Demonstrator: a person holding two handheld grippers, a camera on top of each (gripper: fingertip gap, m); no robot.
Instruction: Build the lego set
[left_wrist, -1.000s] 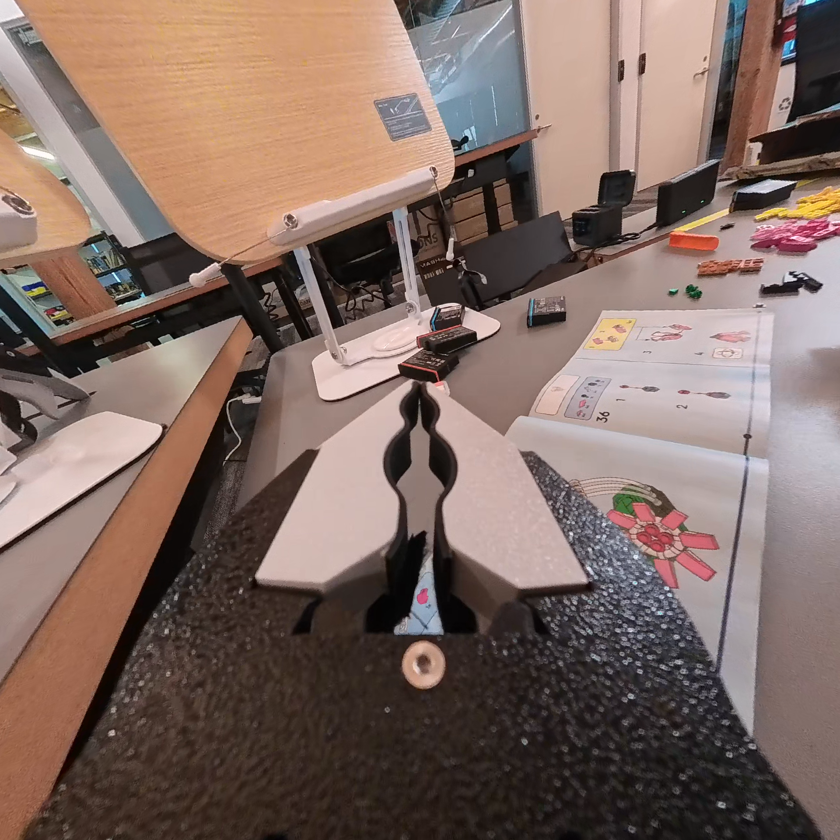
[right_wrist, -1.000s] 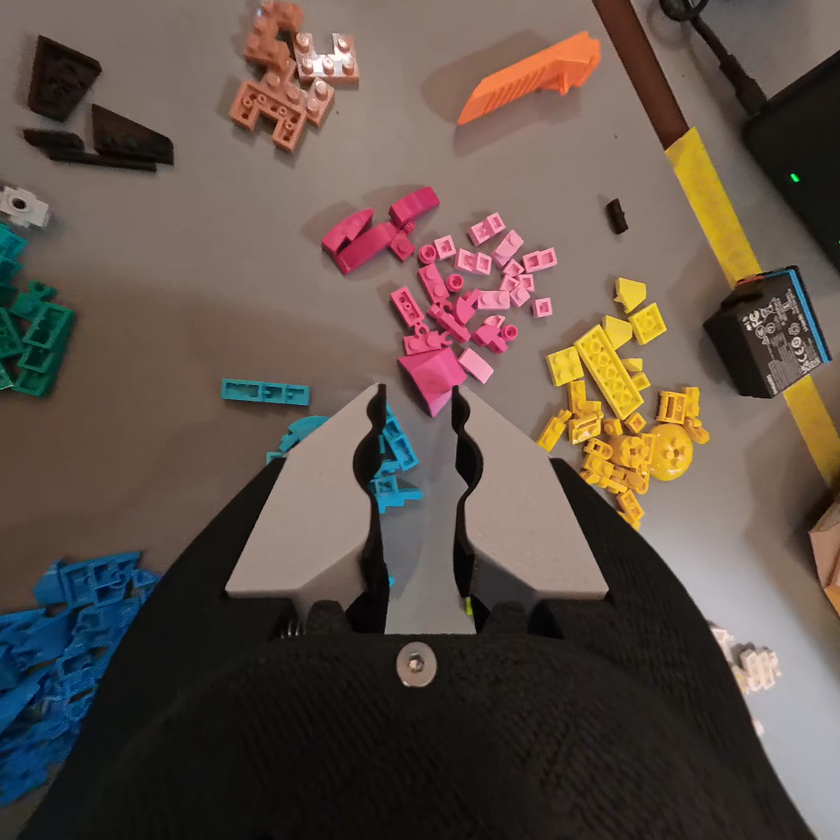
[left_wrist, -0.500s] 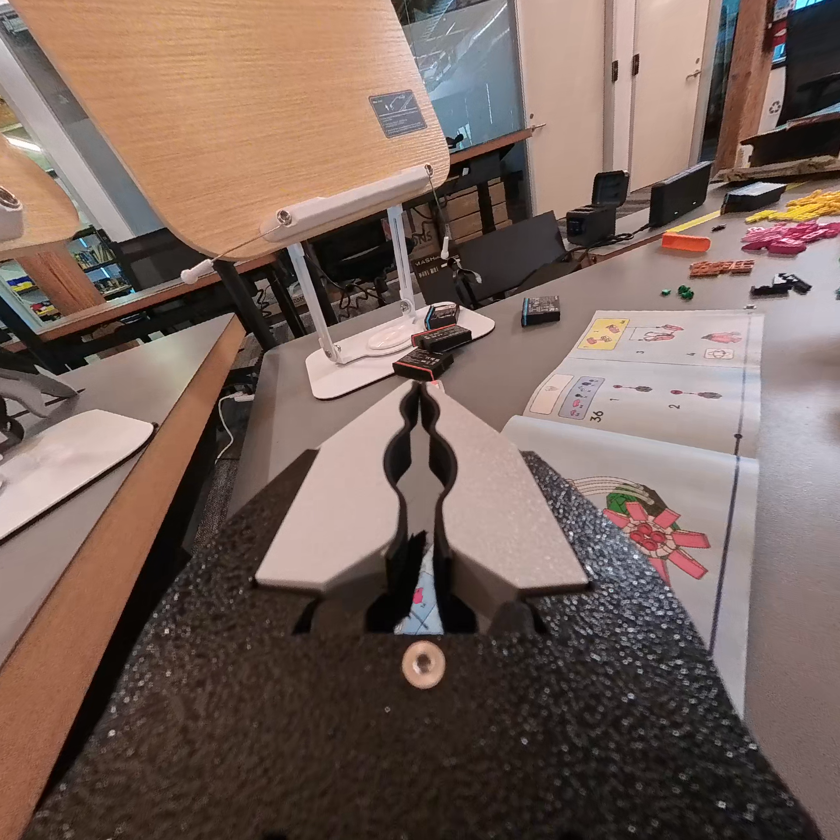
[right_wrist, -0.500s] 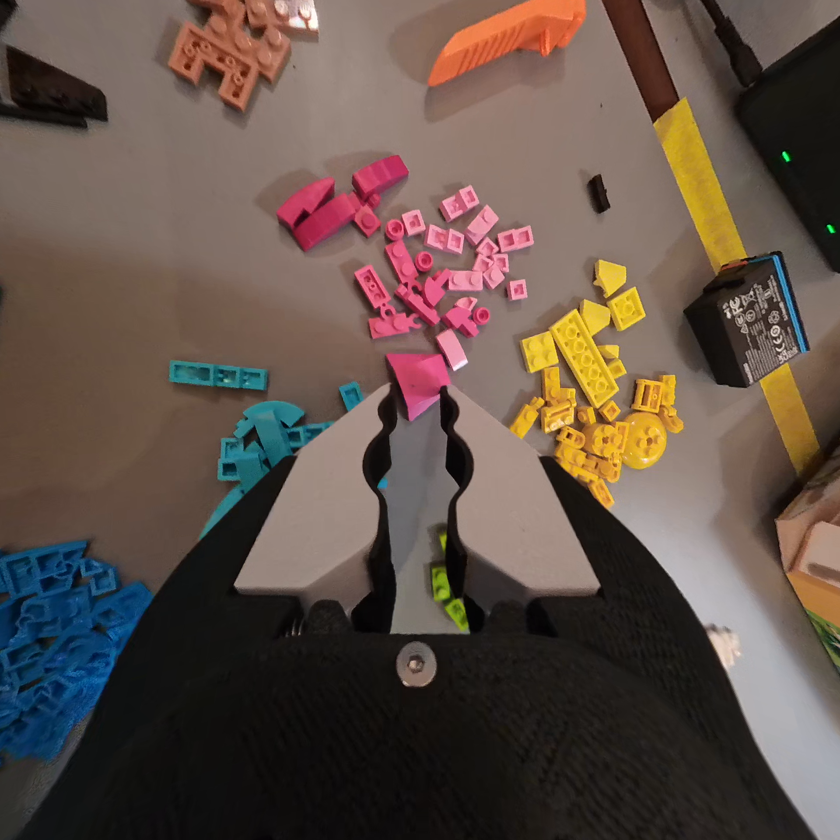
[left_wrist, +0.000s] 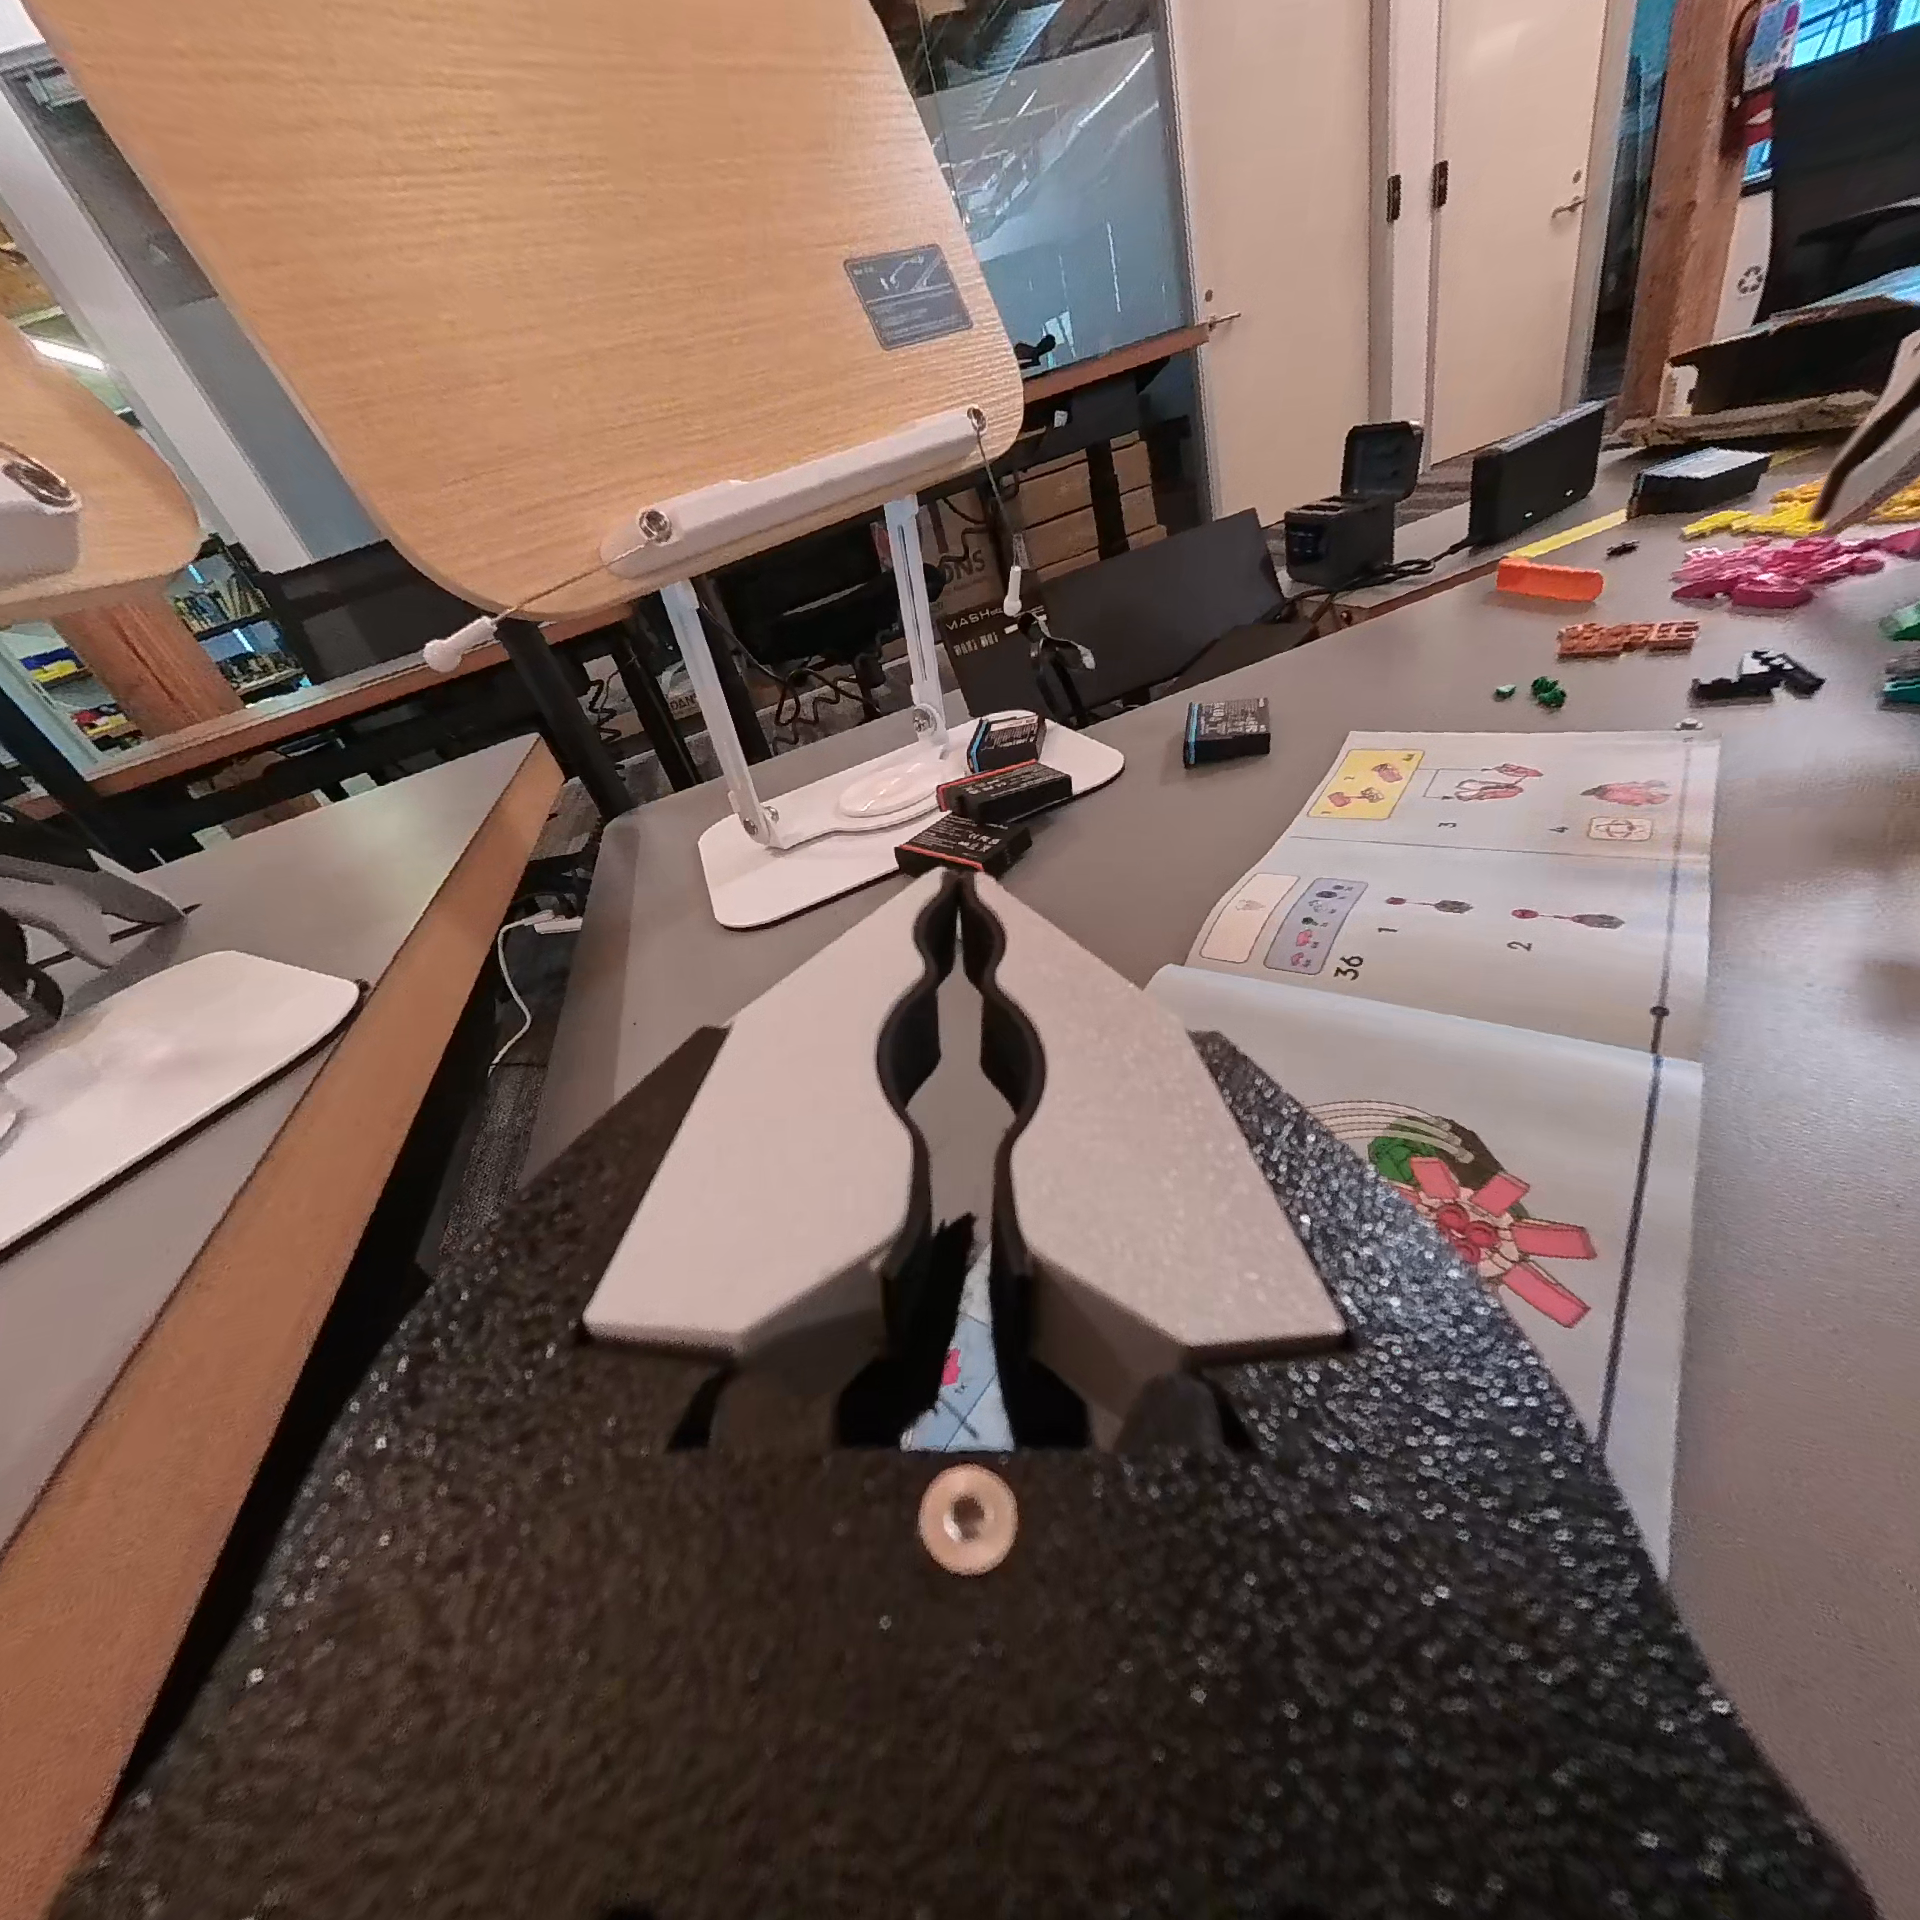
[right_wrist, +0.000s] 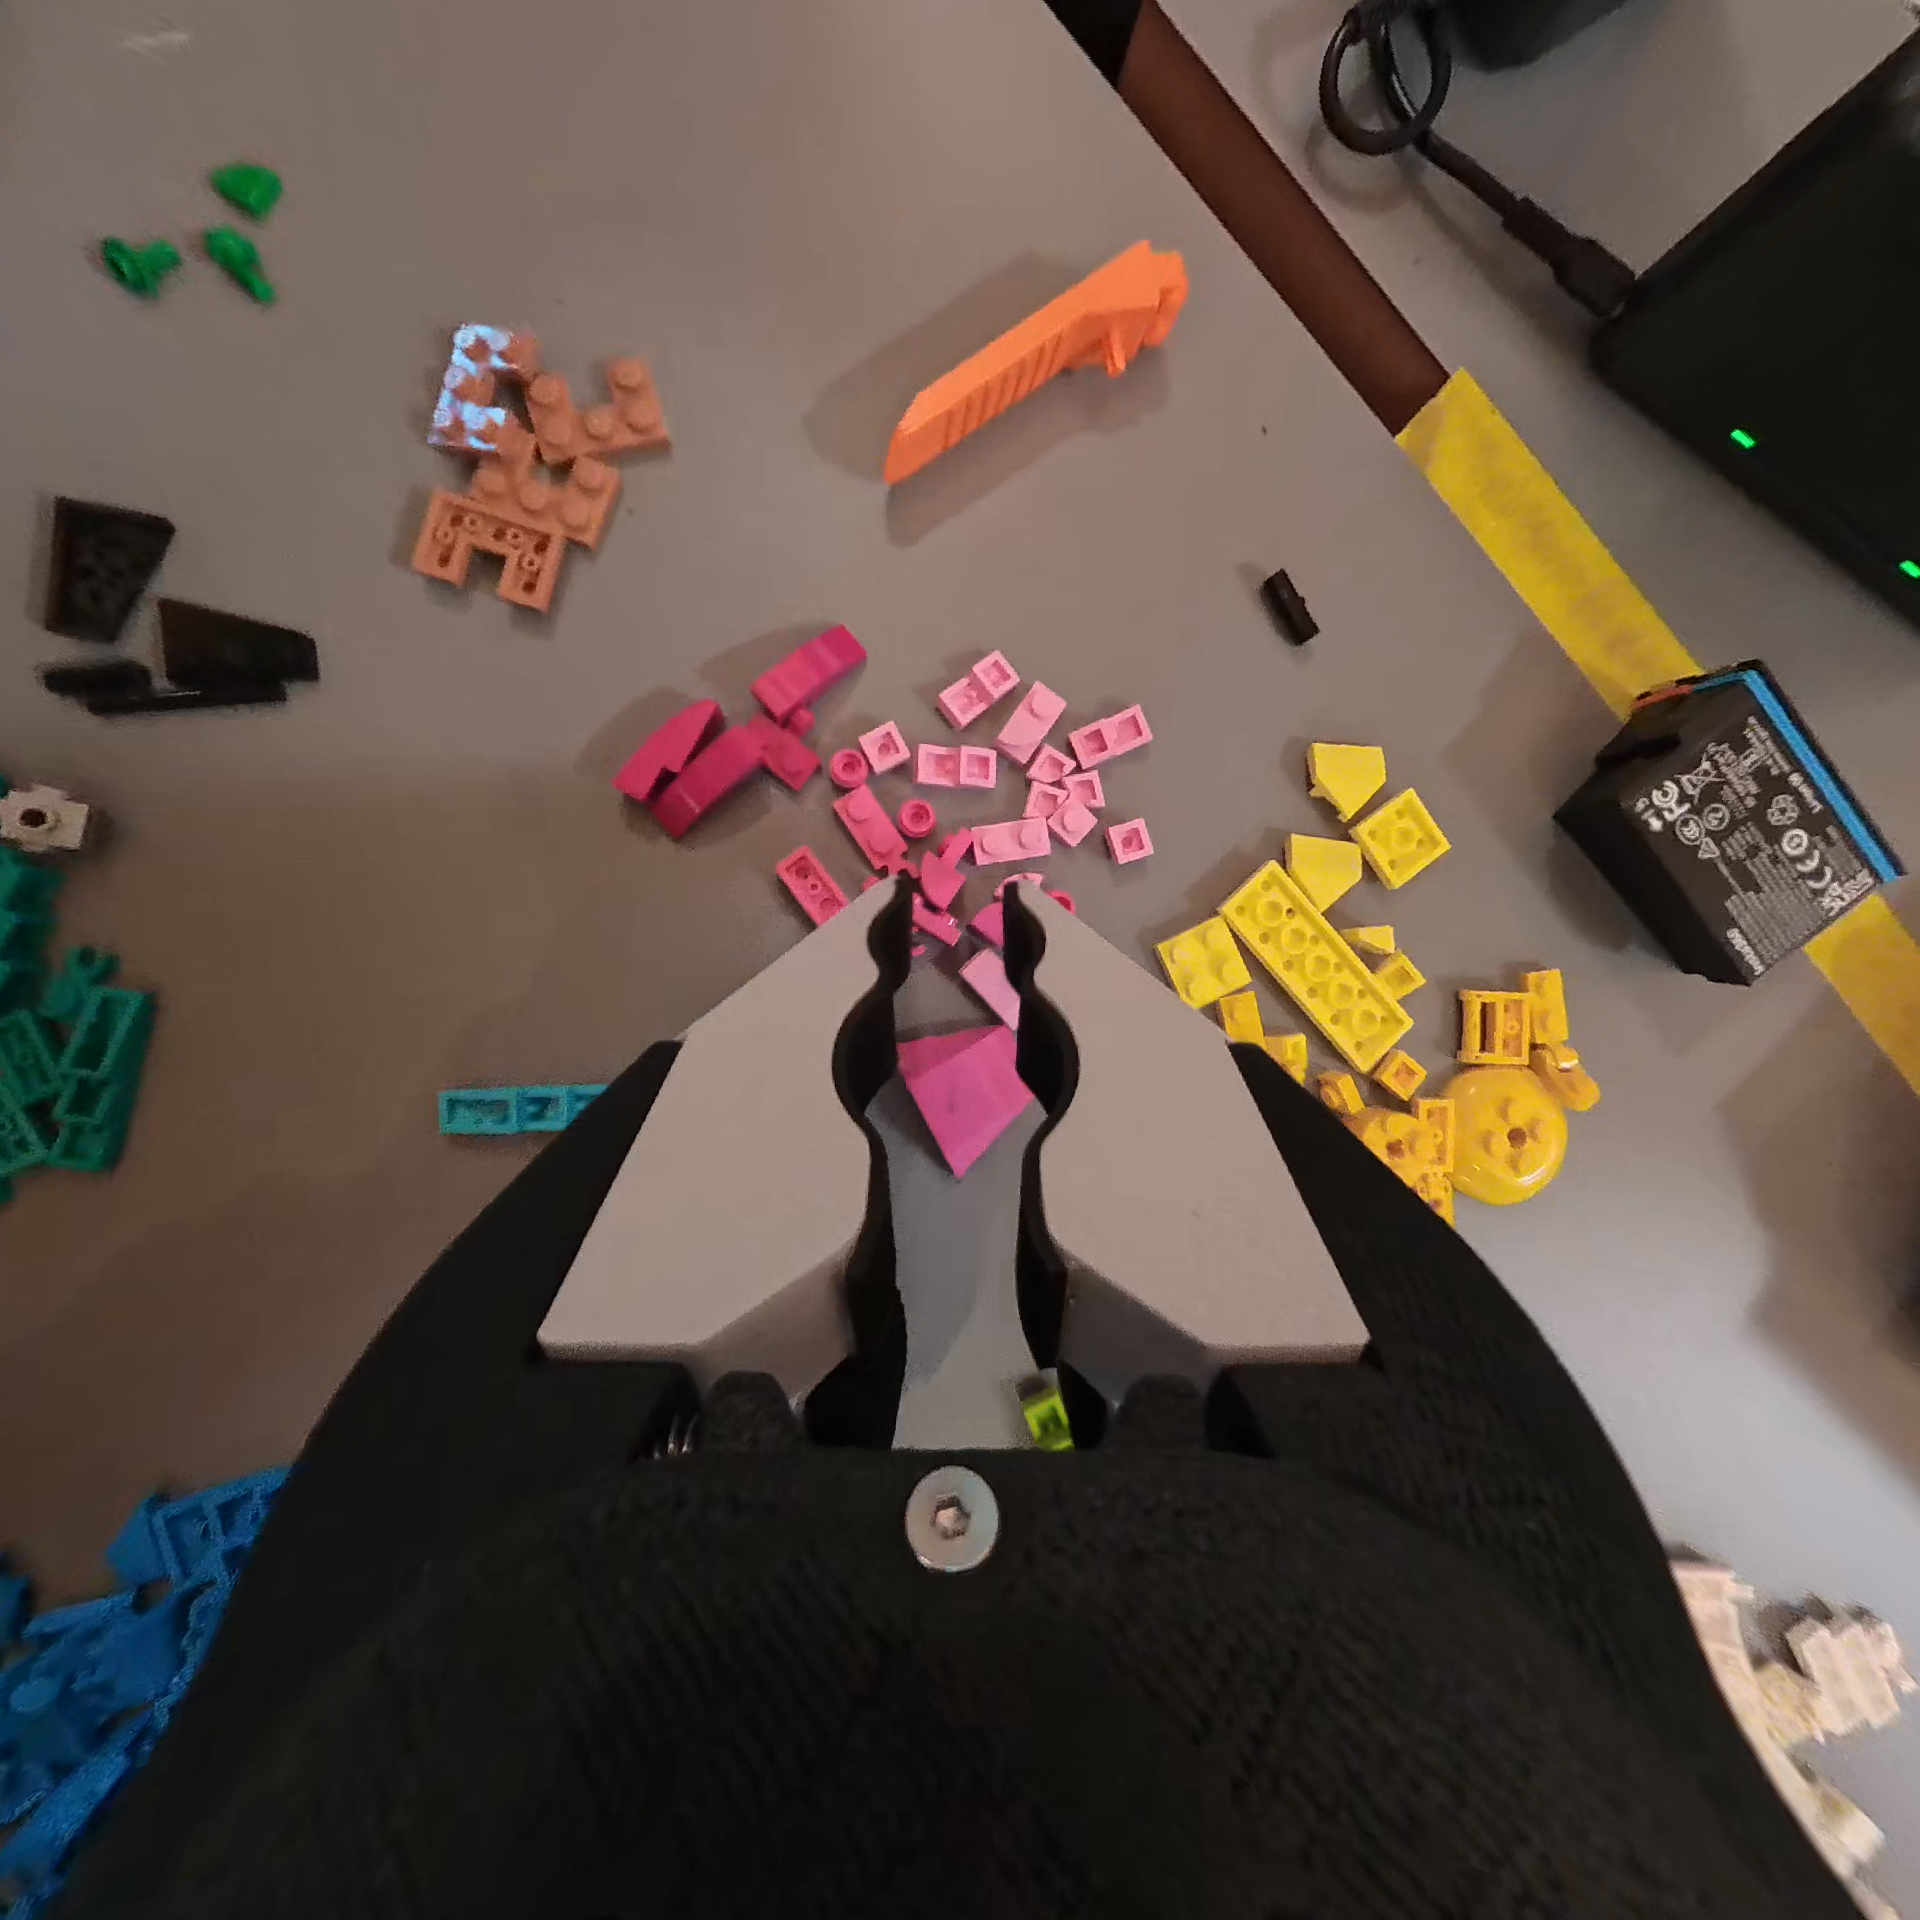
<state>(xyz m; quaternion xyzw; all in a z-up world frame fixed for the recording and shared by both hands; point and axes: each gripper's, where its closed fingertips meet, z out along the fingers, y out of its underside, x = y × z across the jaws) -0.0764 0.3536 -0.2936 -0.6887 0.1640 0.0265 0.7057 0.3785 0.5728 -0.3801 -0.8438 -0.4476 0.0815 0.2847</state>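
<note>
While our right gripper (right_wrist: 958, 894) hangs over the pink bricks (right_wrist: 997, 769), its jaws stand a little apart with a magenta wedge (right_wrist: 961, 1086) seen between them on the table (right_wrist: 727, 135). Yellow bricks (right_wrist: 1340, 966) lie just to its right, a teal plate (right_wrist: 514, 1108) to its left. Our left gripper (left_wrist: 958, 883) is pressed together, empty, beside the booklet (left_wrist: 1475, 914).

An office: rows of grey desks (left_wrist: 312, 935), a glass partition (left_wrist: 1070, 208), doors (left_wrist: 1455, 208) and wooden stands (left_wrist: 520, 260).
</note>
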